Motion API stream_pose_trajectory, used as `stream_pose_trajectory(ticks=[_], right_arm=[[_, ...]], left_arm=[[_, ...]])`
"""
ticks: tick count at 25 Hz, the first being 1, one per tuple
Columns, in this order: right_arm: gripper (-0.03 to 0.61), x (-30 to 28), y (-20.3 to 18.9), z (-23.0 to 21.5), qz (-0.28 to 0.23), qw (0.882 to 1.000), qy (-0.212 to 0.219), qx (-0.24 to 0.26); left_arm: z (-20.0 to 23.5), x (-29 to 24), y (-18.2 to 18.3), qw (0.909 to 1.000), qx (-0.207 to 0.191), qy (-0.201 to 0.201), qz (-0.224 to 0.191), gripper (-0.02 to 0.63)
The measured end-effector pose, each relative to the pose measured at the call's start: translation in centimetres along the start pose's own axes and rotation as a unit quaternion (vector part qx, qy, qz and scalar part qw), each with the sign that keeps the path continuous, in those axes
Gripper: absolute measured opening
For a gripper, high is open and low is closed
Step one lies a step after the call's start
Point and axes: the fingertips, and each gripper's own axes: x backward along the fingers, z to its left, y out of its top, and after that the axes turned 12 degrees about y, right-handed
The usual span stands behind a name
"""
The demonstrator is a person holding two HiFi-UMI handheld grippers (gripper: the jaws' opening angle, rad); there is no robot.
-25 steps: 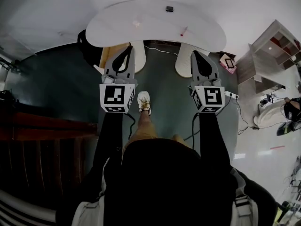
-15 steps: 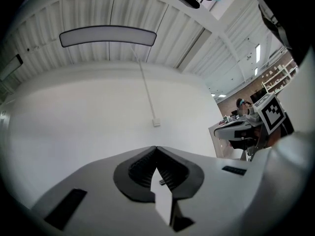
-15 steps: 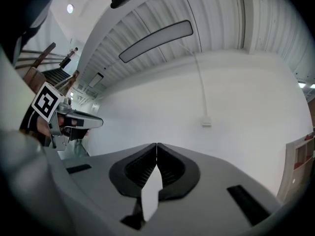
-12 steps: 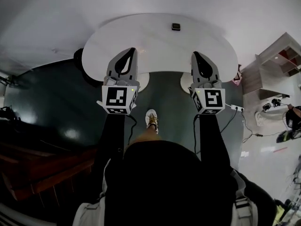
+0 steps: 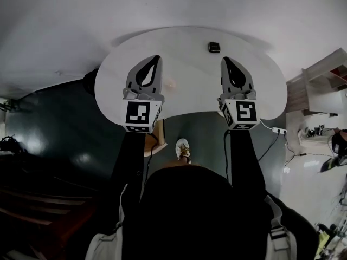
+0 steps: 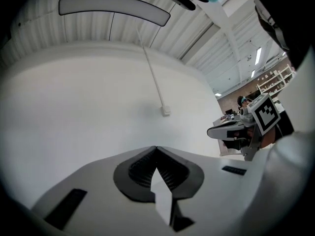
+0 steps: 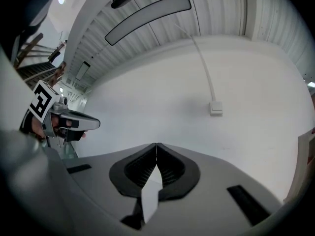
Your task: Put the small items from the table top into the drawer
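Observation:
A white, rounded table [image 5: 119, 69] lies ahead in the head view. On its far side sits a small dark square item [image 5: 214, 47]. A faint pinkish item [image 5: 171, 83] lies between the two grippers. My left gripper [image 5: 154, 58] and right gripper [image 5: 225, 60] are held side by side over the table top, both shut and empty. In the left gripper view the jaws [image 6: 156, 148] meet at the tips and face a bare white wall. The right gripper view shows the same, with its jaws [image 7: 156, 144] closed. A tan wooden edge [image 5: 158, 138] peeks out under the table's near rim.
A white shelf unit [image 5: 325, 75] stands at the right, with a power strip [image 5: 277, 130] and cables on the floor near it. The person's shoe [image 5: 183, 149] is on the dark floor below the table edge. A wall socket [image 6: 166, 111] is on the wall behind.
The person has stepped up to the table. Both grippers, earlier over the floor in front of it, are now over the table top. The jaws stayed shut.

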Motion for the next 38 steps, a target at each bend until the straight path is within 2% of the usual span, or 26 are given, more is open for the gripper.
stream_pose_trajectory(ticks=[4, 10, 20, 27, 38], right_arm=[[0.028, -1.9, -1.1, -0.2, 0.016, 1.000, -0.001, 0.000], [0.028, -2.1, -1.3, -0.3, 0.017, 1.000, 0.001, 0.007], [0.026, -2.1, -0.6, -2.0, 0.015, 0.999, 0.024, 0.016], [0.028, -1.9, -1.1, -2.4, 0.011, 0.999, 0.029, 0.012], [0.028, -1.8, -2.6, -2.0, 0.025, 0.999, 0.020, 0.006]], left_arm=[[1.4, -2.0, -1.6, 1.0000, 0.004, 0.001, 0.007, 0.014], [1.5, -2.7, -2.2, 0.9999, 0.009, 0.002, 0.007, 0.014], [-0.4, -3.3, -1.1, 0.9998, 0.011, 0.015, 0.009, 0.014], [-1.2, -2.8, -1.9, 0.9996, 0.007, 0.022, 0.019, 0.014], [-0.6, -2.4, -5.4, 0.9985, 0.012, 0.019, 0.049, 0.014]])
